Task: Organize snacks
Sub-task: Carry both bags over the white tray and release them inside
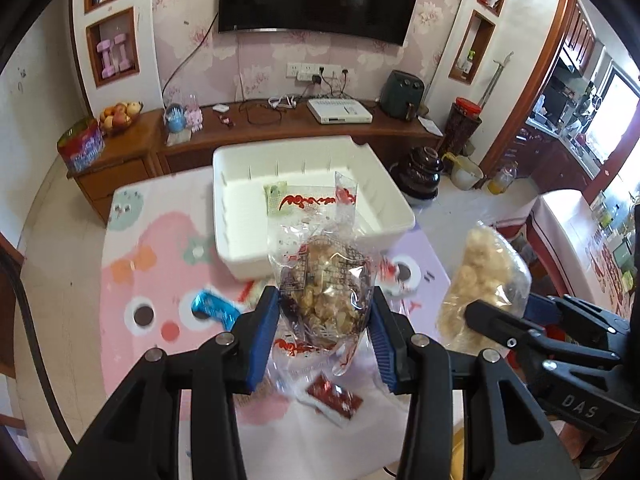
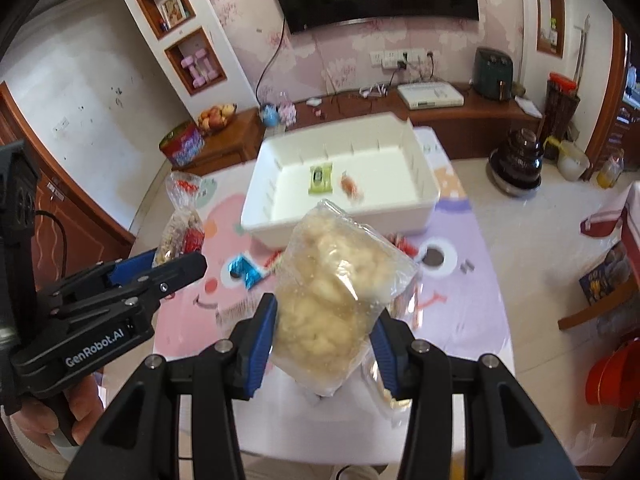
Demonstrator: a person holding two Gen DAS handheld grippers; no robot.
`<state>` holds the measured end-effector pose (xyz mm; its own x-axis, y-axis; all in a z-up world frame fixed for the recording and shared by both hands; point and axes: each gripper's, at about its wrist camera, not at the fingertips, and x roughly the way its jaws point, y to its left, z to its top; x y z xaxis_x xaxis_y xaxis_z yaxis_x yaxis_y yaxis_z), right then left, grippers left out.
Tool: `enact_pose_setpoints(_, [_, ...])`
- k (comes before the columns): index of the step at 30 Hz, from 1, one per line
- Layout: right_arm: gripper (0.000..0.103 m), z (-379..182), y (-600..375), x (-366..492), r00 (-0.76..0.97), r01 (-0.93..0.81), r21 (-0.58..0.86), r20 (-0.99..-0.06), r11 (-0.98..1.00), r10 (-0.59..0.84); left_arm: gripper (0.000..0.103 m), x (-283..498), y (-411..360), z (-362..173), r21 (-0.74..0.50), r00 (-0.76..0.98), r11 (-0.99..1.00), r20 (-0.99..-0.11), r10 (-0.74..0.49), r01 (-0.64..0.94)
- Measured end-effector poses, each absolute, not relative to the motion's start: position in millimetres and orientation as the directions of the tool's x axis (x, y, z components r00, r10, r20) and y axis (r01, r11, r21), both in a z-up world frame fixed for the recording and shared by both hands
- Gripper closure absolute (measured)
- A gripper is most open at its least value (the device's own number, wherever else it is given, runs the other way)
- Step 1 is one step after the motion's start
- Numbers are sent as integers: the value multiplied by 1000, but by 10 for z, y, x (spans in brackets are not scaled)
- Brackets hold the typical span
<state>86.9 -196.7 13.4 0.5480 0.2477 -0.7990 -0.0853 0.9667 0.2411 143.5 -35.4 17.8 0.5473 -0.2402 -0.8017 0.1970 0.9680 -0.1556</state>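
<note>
Snacks fill both my grippers, held off the worktop [image 1: 120,280] short of the white bin [image 1: 384,184]. My left gripper [image 1: 325,312] has its blue jaws pinching a clear bag of brown pieces [image 1: 326,280] at the lower half; the bag's long axis runs straight away from me, its crimped top with red print pointing toward the bin and overlapping the near rim in view. My right gripper [image 2: 326,322] has its jaws pressed on a clear bag of pale puffs [image 2: 340,284], gripped at the lower end; that bag leans up and to the right, its far corner aimed at the bin's near wall. Both grippers reach forward side by side, well apart, the left one showing at the left edge of the right wrist view with a hand [image 2: 52,420] under it. Inside the bin lie a green packet [image 2: 320,178] and an orange sweet [image 2: 350,186], near each other. On the worktop sit a blue wrapper [image 1: 212,310] and a red packet [image 1: 334,396], below the brown bag.
</note>
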Motion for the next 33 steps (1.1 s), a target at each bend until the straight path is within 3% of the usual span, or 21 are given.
enact_pose_setpoints(20, [57, 1003, -2073, 2105, 698, -25, 129, -707, 991, 110, 60, 2766, -325, 768, -147, 638, 963, -724, -261, 227])
enact_pose_setpoints(25, [57, 973, -2113, 2507, 684, 2, 126, -724, 992, 91, 60, 3145, -392, 618, -150, 615, 965, -746, -253, 216])
enact_pose_setpoints(33, [57, 460, -2097, 3083, 580, 33, 99, -812, 995, 62, 60, 3705, -378, 58, -156, 537, 975, -815, -217, 158])
